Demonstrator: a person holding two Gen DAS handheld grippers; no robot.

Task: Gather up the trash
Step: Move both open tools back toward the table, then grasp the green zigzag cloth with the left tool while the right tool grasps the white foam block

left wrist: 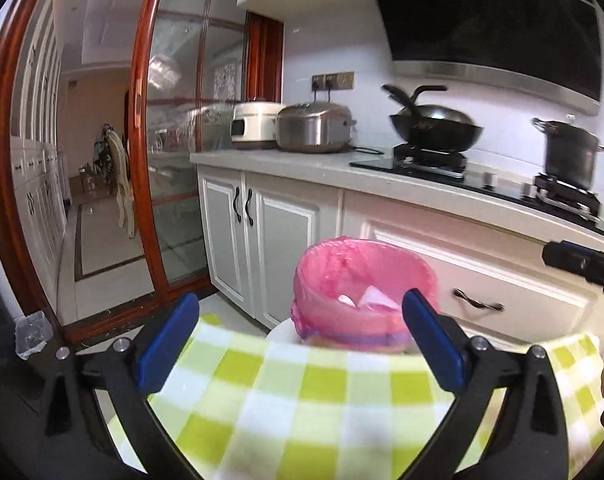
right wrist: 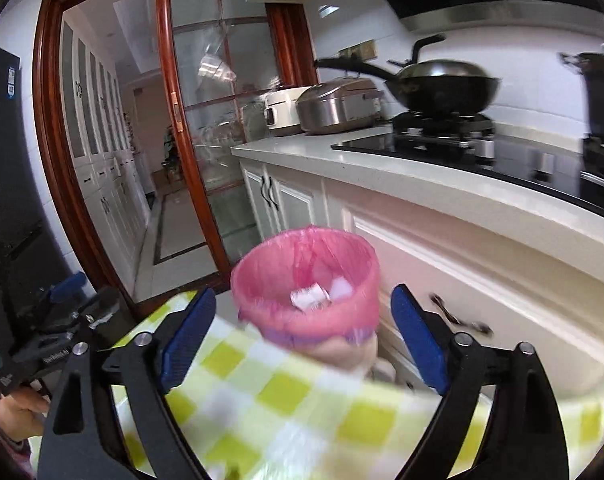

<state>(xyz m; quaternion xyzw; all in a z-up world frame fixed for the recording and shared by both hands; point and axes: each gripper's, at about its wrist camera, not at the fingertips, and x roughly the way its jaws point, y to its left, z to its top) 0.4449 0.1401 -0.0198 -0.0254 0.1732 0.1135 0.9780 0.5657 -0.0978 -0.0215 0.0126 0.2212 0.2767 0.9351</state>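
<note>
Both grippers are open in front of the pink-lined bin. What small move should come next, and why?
Probably draw both away from the bin to seek more trash: the left gripper and right gripper are open and empty, and white scraps already lie in the bin on the checked cloth.

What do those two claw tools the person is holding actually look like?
Each is a black plastic frame branching into two arms, joined by silver rivets and ending in flat blue pads. The left gripper and right gripper look alike. In the right wrist view, the left tool's black body carries small white lettering, and the hand holding it shows a pinkish-purple sleeve cuff.
</note>
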